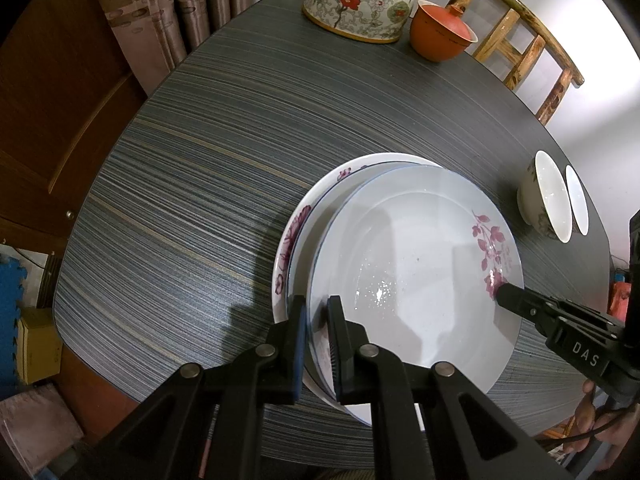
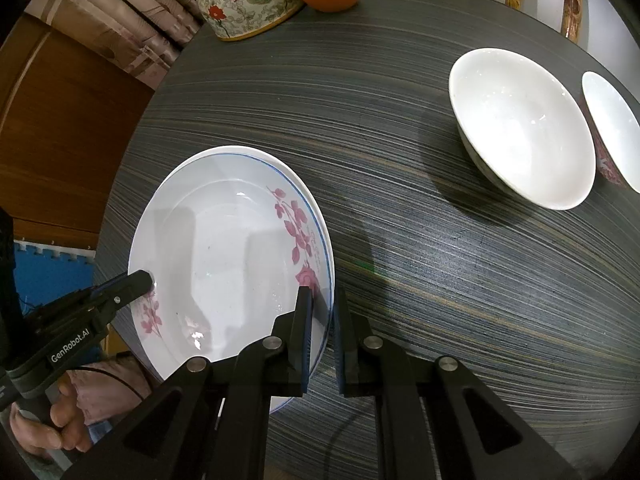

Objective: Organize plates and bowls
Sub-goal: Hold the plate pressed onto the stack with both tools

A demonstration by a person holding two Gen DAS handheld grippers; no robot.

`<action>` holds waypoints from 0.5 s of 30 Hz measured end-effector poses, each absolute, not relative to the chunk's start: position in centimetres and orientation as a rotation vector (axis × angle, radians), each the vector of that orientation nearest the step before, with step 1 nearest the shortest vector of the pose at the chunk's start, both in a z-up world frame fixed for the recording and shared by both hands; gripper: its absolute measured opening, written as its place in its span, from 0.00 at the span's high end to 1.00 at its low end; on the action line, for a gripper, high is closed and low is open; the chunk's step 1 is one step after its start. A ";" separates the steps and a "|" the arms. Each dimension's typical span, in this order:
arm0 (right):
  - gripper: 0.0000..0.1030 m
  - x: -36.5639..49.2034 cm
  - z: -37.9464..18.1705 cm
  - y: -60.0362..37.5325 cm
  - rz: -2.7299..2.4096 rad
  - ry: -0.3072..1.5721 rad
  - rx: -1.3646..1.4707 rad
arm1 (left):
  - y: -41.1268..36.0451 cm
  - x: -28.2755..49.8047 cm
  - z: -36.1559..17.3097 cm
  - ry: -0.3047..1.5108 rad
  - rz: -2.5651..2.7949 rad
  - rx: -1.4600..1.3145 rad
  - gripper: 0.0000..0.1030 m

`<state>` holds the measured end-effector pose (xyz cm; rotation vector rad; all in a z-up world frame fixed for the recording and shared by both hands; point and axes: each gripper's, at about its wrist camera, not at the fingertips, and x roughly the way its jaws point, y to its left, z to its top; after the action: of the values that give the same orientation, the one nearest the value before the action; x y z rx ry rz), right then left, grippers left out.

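Now, top plate [image 1: 416, 264] tilted on the stack, left claw [image 1: 318, 312] and right claw [image 2: 322, 308] clamping opposite rims

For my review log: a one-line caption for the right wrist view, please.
Right gripper and left gripper clamp opposite rims of the top floral plate; two white bowls sit apart.

Both views are sharp through the middle and bent hard by the fisheye lens, so the striped surface [image 1: 208, 184] curves and the corners fall to black. Light comes from above: white glints sit in the top plate [image 1: 416, 264], and soft grey bands cross its well. In the right wrist view the nearer bowl [image 2: 520, 128] throws a dark shadow toward the lower left. The upper right of the left wrist view is washed out pale; the left edges stay dim.
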<state>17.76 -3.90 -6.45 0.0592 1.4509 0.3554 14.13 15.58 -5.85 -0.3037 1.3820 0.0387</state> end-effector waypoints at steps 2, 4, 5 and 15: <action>0.90 17.8 -6.5 -3.9 0.356 1.452 0.058 | 15.6 14.1 -5.8 1.382 0.039 -0.305 0.90; 0.90 17.7 -6.5 -3.9 0.355 1.452 0.060 | 15.6 14.1 -5.8 1.382 0.040 -0.306 0.90; 0.90 17.8 -6.4 -3.9 0.355 1.452 0.060 | 15.6 14.1 -5.8 1.382 0.041 -0.306 0.90; 0.90 17.8 -6.5 -3.9 0.358 1.453 0.055 | 15.7 14.0 -5.9 1.376 0.039 -0.315 0.90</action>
<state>17.75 -3.93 -6.47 0.0548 1.4528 0.3578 14.03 15.71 -5.86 -0.3153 1.3762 0.0394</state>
